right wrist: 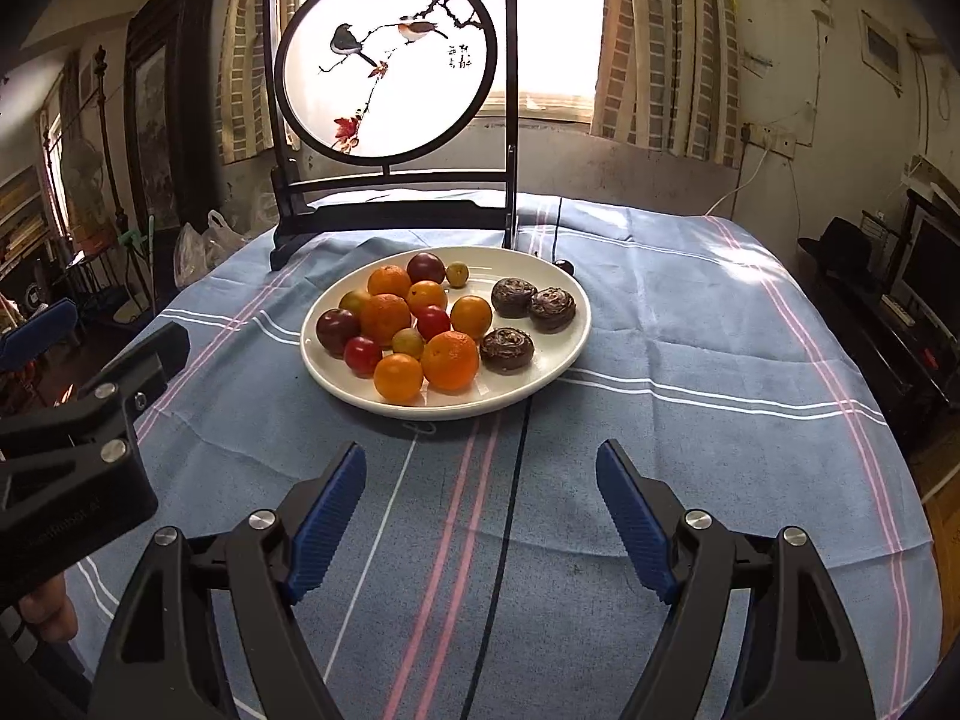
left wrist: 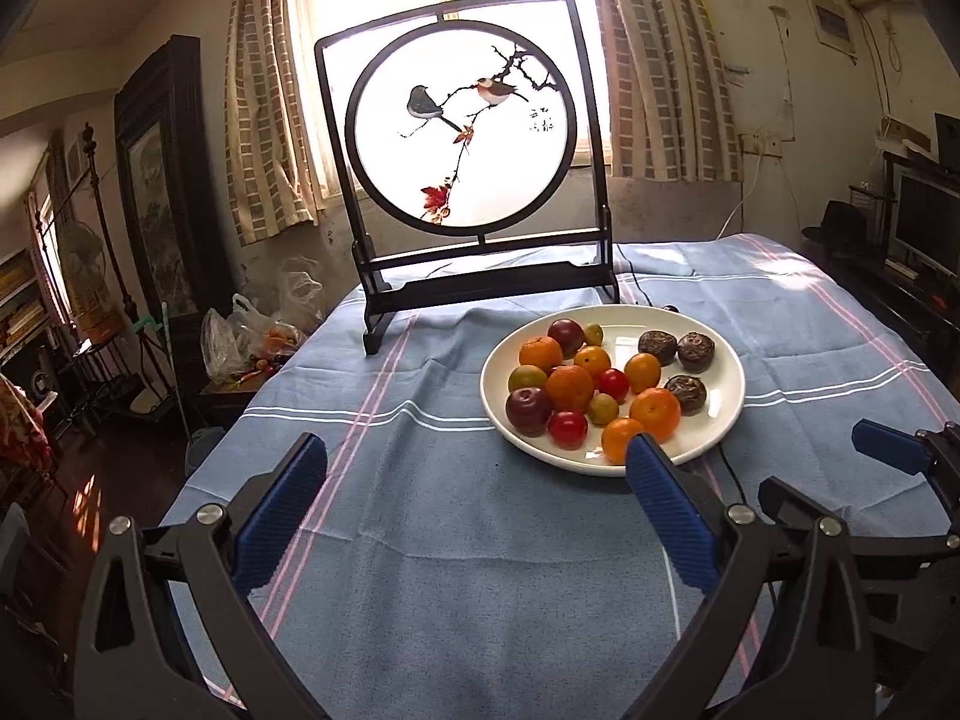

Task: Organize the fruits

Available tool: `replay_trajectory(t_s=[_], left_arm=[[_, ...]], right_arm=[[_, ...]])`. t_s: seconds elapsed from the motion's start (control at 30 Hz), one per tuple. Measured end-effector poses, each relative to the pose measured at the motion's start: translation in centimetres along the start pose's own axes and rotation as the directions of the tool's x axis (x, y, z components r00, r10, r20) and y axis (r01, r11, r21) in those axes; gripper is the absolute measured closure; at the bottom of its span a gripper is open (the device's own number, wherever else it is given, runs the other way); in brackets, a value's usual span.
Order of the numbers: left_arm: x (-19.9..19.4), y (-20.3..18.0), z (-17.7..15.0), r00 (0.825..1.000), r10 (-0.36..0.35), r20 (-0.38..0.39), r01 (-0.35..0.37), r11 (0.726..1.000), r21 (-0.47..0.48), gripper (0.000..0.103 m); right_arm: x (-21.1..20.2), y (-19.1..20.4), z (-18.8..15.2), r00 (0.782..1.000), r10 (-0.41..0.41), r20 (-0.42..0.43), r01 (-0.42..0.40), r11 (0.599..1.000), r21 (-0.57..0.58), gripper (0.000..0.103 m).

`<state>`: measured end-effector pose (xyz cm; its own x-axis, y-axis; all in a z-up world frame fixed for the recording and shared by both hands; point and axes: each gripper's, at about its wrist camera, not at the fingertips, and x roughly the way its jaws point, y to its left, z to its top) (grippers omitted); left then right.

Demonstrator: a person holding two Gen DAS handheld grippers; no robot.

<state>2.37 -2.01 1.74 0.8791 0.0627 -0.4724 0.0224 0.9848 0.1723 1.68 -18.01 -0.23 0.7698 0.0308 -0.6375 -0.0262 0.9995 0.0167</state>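
Observation:
A white plate [left wrist: 714, 384] [right wrist: 558, 354] sits on the blue striped tablecloth. It holds several oranges [left wrist: 569, 387] [right wrist: 450, 360], red and dark plums [left wrist: 528, 411] [right wrist: 362, 355], small yellow-green fruits [right wrist: 408, 341] and three dark brown wrinkled fruits [left wrist: 686, 393] [right wrist: 507, 349]. My left gripper [left wrist: 474, 456] is open and empty, just short of the plate's near-left rim. My right gripper [right wrist: 480, 456] is also open, with only cloth between its pads, in front of the plate. One of the right gripper's blue fingers [left wrist: 888, 450] shows at the left wrist view's right edge.
A dark-framed round screen painted with birds [left wrist: 462, 120] [right wrist: 390, 66] stands behind the plate. A thin black cable [right wrist: 510, 480] runs across the cloth under the plate. Plastic bags [left wrist: 240, 336] lie beyond the table's left edge. A hand [right wrist: 48, 606] holds the left gripper's body [right wrist: 90, 420].

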Motion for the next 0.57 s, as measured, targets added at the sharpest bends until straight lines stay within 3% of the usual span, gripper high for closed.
replay_trajectory(t_s=[0.43,0.57], left_arm=[[-0.17,0.29,-0.01,0.998,0.061,0.029,-0.060,0.998,-0.021,0.006],[-0.08,0.40,0.17,0.999,0.030,0.018,-0.030,0.999,-0.037,0.006]], right_arm=[[-0.52,0.09,-0.03,0.999,-0.030,0.018,0.030,0.999,-0.015,0.022],[-0.46,-0.07,-0.09,1.000,-0.023,0.014,0.024,1.000,-0.011,0.022]])
